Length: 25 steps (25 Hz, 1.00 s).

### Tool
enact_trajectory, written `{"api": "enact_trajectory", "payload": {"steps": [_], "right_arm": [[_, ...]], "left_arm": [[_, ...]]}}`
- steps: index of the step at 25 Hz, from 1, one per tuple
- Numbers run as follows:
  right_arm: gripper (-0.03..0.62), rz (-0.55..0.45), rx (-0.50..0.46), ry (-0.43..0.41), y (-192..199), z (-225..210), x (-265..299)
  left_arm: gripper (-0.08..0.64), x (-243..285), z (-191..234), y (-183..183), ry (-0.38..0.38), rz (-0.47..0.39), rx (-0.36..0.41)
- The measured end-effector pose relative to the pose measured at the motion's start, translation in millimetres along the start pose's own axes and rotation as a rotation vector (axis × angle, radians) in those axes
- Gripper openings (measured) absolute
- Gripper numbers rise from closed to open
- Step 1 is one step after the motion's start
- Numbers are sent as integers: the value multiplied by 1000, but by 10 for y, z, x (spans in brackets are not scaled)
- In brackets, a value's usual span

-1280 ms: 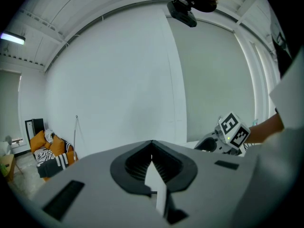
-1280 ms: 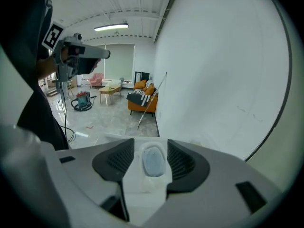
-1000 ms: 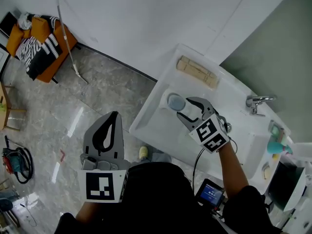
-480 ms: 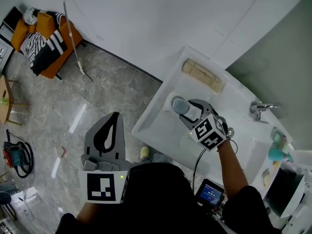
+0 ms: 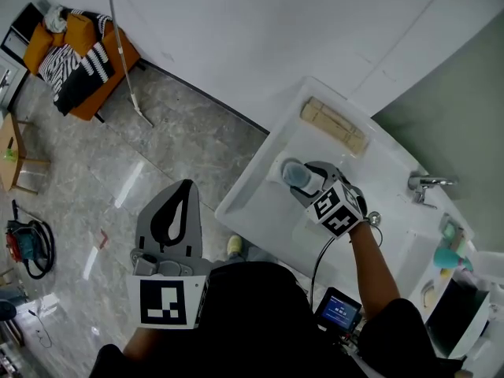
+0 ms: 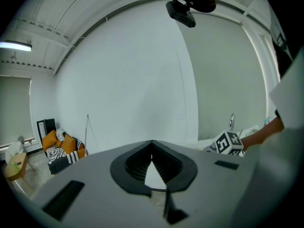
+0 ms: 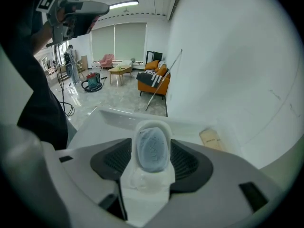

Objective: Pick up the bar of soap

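A blue-grey bar of soap (image 5: 294, 172) lies in a white dish (image 7: 147, 178) near the left end of the white counter (image 5: 253, 205). My right gripper (image 5: 305, 180) points steeply down over it. In the right gripper view the soap (image 7: 152, 149) and its dish sit between the dark pads (image 7: 117, 159), which stand a little apart from the dish. The jaws have just been opening, so the right gripper (image 7: 152, 145) is open around the soap. My left gripper (image 5: 187, 186) hangs low over the floor, away from the counter, with its tips together and nothing in them (image 6: 152, 143).
A pale beige block (image 5: 336, 124) lies at the counter's back edge by the wall. A chrome tap (image 5: 426, 184) and a teal bottle (image 5: 446, 256) stand further right. A pole (image 5: 124, 61) leans on the wall beside an orange sofa (image 5: 76, 60).
My right gripper has come down closer over the soap dish, and its jaws now sit around the soap. The left gripper has stayed where it was.
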State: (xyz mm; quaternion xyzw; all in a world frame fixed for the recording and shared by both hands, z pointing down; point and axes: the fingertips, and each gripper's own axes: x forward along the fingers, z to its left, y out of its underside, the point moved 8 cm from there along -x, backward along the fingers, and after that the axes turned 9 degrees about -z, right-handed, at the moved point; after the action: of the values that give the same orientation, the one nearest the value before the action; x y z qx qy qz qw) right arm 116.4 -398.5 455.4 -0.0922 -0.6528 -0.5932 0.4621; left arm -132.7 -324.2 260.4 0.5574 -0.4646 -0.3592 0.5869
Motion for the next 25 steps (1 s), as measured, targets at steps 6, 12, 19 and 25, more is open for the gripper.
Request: {"api": "enact_trajectory", "payload": {"steps": [6, 12, 19, 25], "right_arm": [[252, 27, -33, -17, 3, -23, 103], [252, 65, -63, -22, 107, -19, 128], [252, 72, -72, -27, 160, -20, 175], [261, 72, -69, -52, 169, -52, 231]], "left_arm": [[9, 17, 63, -38, 7, -41, 82], [8, 3, 10, -17, -1, -17, 62], [9, -16, -33, -30, -14, -3, 47], [9, -30, -65, -25, -27, 14, 48]]}}
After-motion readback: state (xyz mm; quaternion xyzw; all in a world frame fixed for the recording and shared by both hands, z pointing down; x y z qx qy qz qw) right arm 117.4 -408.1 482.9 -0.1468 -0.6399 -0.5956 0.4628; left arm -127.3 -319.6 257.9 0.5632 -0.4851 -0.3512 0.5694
